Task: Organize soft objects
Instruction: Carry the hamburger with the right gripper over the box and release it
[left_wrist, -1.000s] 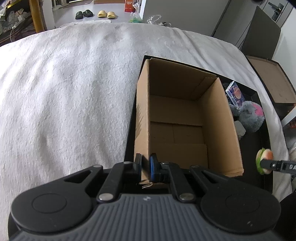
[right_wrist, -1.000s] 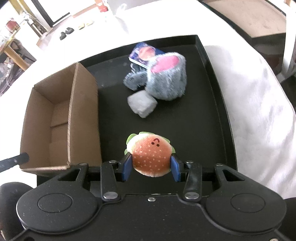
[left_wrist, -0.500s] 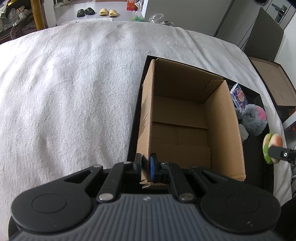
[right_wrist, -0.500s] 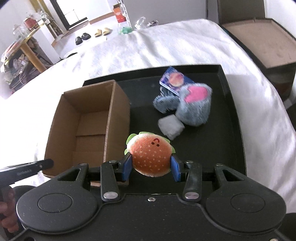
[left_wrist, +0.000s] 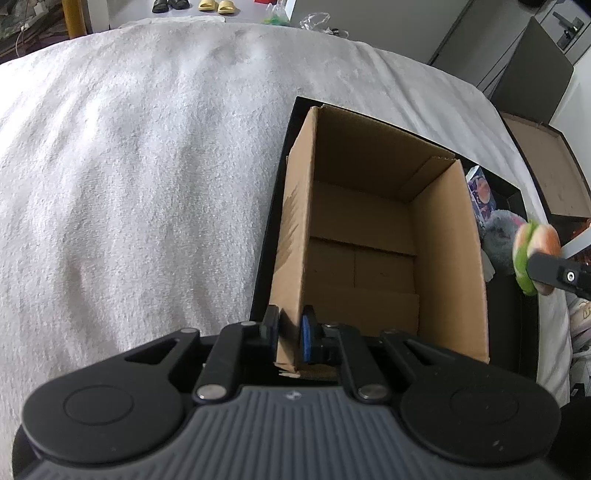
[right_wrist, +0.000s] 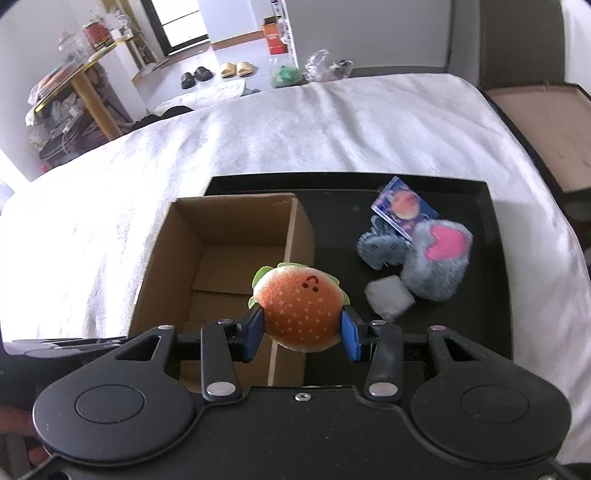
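Note:
An open cardboard box stands empty on a black tray laid on a white blanket. My left gripper is shut on the box's near left wall, one pad on each side of the cardboard. The right gripper is shut on a plush burger, orange with green lettuce trim. It hangs above the box's right wall. In the left wrist view the burger shows at the right edge. A grey plush with a pink patch and a small white cube lie on the tray.
A printed card rests against the grey plush. The white blanket spreads wide to the left of the tray. A brown flat case lies at the right beyond the bed. Slippers and a cluttered shelf stand on the far floor.
The right gripper has carried the burger up and to the left, from over the tray's front to above the box's right wall. The left gripper has kept its hold on the box.

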